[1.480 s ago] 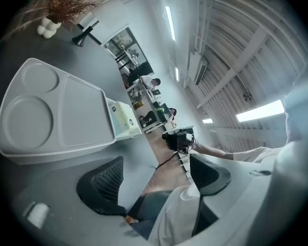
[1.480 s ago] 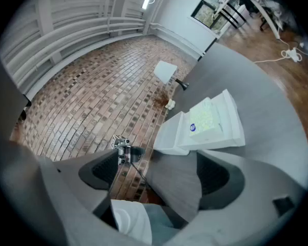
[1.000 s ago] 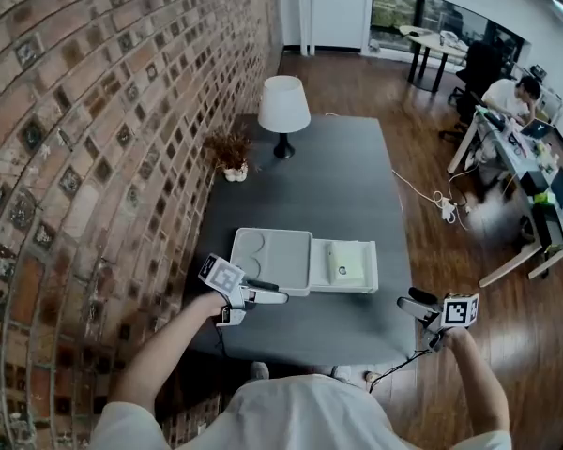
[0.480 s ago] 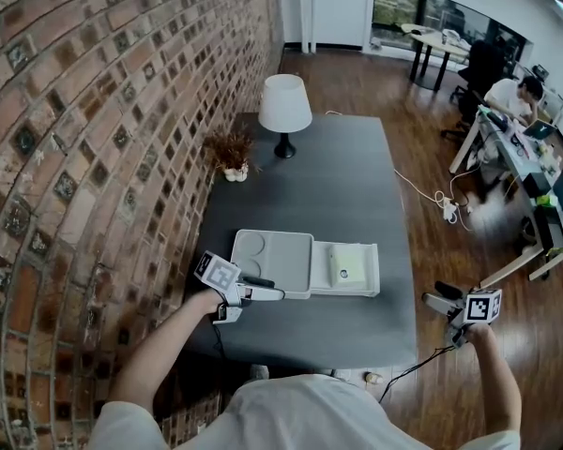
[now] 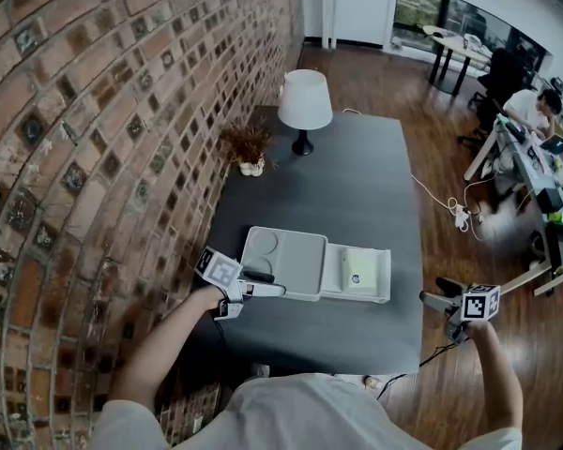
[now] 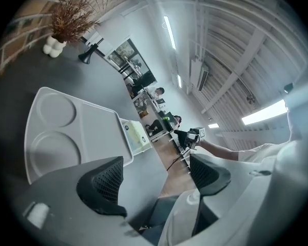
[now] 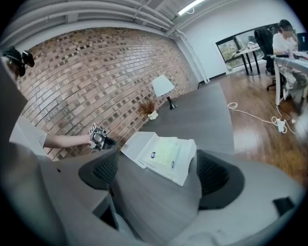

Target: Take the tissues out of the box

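A white tissue box (image 5: 357,273) holding a pale yellow-green tissue pack lies on the grey table (image 5: 357,195), against the right side of a white tray (image 5: 280,254) with two round hollows. My left gripper (image 5: 270,285) stands open at the tray's near left corner, nothing between its fingers. Off the table's right front corner, over the wooden floor, my right gripper (image 5: 439,295) hangs open and empty. The left gripper view looks across the tray (image 6: 66,132) to the box (image 6: 137,134). In the right gripper view the box (image 7: 166,152) lies ahead, beyond the jaws.
A white lamp (image 5: 305,103) and a dried plant in a white pot (image 5: 250,148) stand at the table's far end. A brick wall (image 5: 94,111) runs along the left. A cable and power strip (image 5: 460,217) lie on the floor to the right, with office desks beyond.
My right gripper has moved to the right, away from the table's front edge and out over the floor. The left gripper has stayed by the tray corner.
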Tool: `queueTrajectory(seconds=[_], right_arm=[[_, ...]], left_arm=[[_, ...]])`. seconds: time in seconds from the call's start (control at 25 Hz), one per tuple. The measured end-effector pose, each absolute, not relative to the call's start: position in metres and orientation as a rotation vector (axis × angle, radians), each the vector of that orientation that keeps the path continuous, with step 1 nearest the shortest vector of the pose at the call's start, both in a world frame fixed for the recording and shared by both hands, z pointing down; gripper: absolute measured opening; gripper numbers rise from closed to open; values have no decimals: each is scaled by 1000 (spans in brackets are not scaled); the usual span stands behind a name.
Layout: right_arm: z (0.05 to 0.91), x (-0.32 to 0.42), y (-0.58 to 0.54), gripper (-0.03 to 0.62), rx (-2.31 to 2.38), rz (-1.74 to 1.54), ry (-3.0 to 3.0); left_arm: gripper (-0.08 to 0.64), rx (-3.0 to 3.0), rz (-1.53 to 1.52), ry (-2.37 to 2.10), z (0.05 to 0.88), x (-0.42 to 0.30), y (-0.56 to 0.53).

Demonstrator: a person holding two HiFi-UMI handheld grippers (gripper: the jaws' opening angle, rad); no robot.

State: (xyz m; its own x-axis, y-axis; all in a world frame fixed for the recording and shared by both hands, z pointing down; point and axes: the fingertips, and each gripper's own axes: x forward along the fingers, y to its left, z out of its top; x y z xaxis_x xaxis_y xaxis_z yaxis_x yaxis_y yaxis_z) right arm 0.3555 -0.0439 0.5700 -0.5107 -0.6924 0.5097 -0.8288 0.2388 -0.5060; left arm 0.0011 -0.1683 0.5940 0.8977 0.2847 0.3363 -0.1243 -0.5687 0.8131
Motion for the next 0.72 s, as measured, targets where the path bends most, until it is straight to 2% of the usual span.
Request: queueTrajectory(seconds=[0.72], right_arm=[[616, 320, -130, 471, 1253, 1065, -2163]], left_arm=[[391, 2201, 430, -99, 581, -20, -193]])
